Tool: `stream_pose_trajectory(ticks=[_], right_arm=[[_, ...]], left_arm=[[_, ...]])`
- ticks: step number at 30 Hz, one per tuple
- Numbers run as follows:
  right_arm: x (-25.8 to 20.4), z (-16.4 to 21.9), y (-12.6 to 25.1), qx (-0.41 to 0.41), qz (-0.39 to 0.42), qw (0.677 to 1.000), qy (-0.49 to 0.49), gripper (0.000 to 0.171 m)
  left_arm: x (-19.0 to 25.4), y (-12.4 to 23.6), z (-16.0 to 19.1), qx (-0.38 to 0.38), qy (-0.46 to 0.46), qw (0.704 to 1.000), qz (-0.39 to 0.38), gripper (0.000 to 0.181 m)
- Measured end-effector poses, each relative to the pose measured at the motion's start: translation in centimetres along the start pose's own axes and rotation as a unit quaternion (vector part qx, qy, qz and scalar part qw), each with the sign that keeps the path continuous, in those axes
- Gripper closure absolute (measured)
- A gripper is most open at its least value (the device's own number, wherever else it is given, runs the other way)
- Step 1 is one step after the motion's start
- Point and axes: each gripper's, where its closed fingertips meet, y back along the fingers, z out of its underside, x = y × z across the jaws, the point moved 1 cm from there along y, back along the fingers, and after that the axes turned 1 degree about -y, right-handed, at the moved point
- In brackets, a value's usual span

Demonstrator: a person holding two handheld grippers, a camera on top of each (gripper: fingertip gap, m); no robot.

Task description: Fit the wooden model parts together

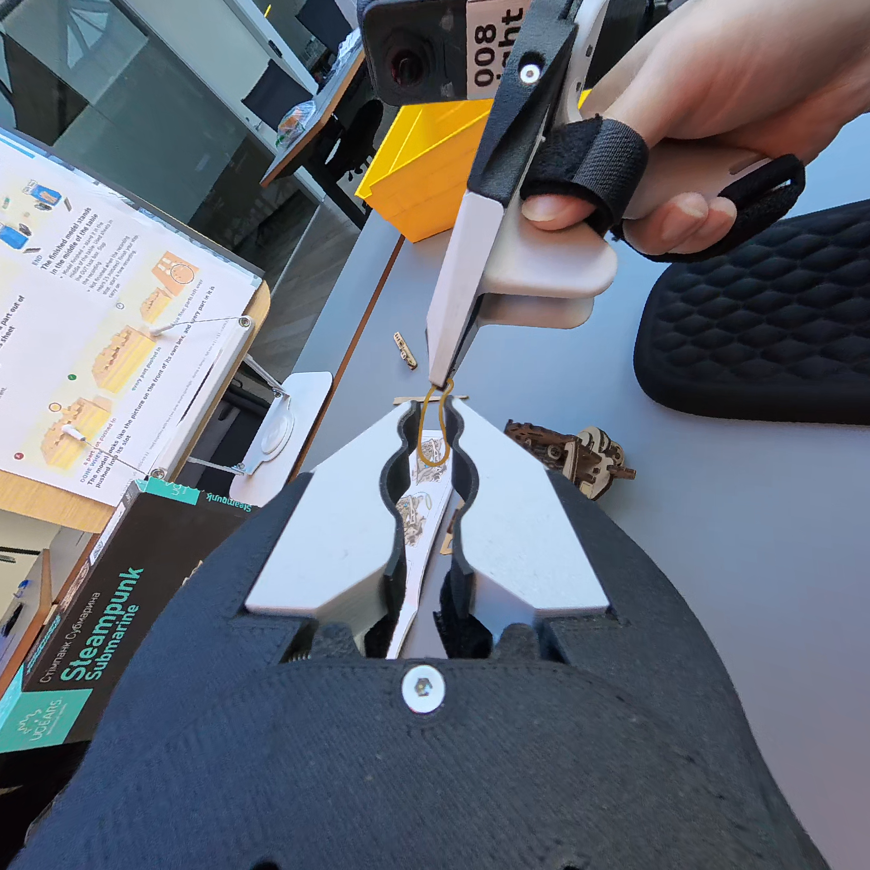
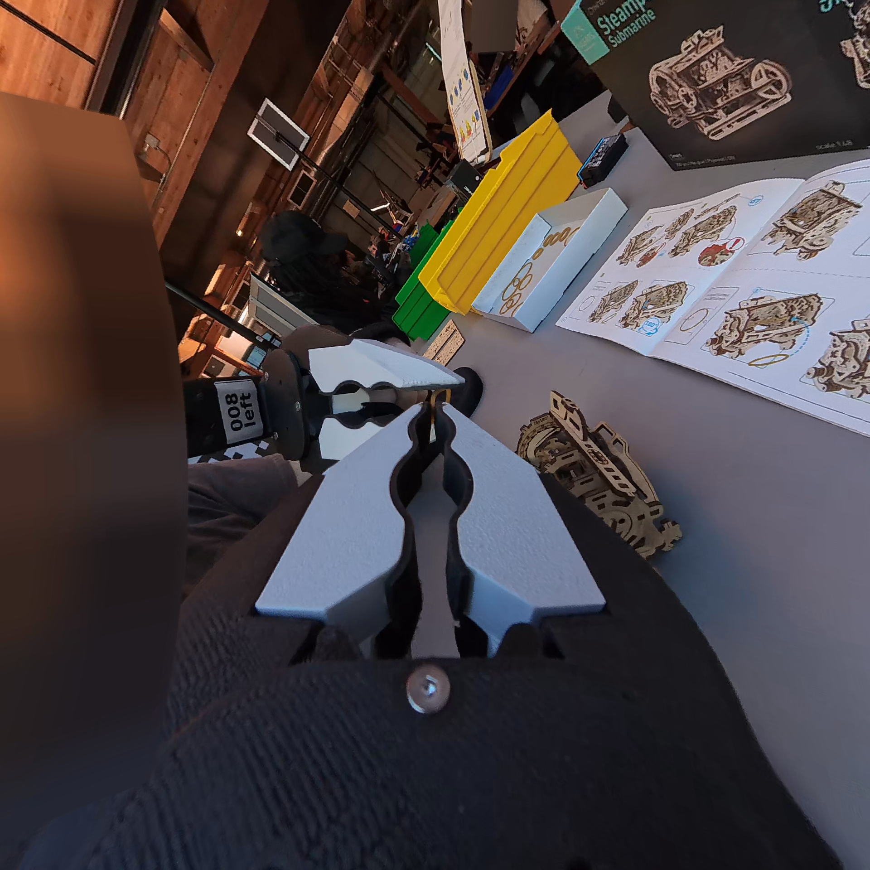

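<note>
A thin yellow rubber band (image 1: 422, 423) hangs as a loop from my right gripper (image 1: 440, 382), which comes down from above and is shut on the band's top. My left gripper (image 1: 433, 405) stands narrowly open, and the loop hangs in the gap between its tips. In the right wrist view, my right gripper (image 2: 434, 412) pinches the band (image 2: 441, 394), with the left gripper's tip (image 2: 449, 383) right beside it. The partly built wooden model (image 1: 569, 456) lies on the grey table to the right of both grippers; it also shows in the right wrist view (image 2: 598, 471).
A small loose wooden piece (image 1: 405, 350) lies beyond the grippers. An open instruction booklet (image 2: 729, 282), a white tray of rubber bands (image 2: 565, 254), yellow (image 2: 508, 212) and green (image 2: 419, 292) bins and the kit box (image 2: 729, 70) line the table. A black pad (image 1: 762, 320) lies at right. Left and right tips are no more than a few centimetres apart.
</note>
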Motion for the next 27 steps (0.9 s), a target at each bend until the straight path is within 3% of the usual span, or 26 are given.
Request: stream_pose_trajectory(ticks=[5, 22, 27], right_arm=[[-0.15, 0.01, 0.04, -0.002, -0.001, 1.0, 0.005, 0.171], [-0.74, 0.3, 0.02, -0.02, 0.006, 0.998, 0.064, 0.171], [-0.85, 0.25, 0.01, -0.024, 0.008, 0.997, 0.077, 0.171]], left_arm=[[0.06, 0.01, 0.1, -0.001, -0.015, 1.0, -0.005, 0.179], [0.46, 0.23, -0.33, 0.013, 0.009, 1.0, 0.026, 0.159], [0.66, 0.43, -0.53, 0.018, -0.002, 0.999, 0.029, 0.168]])
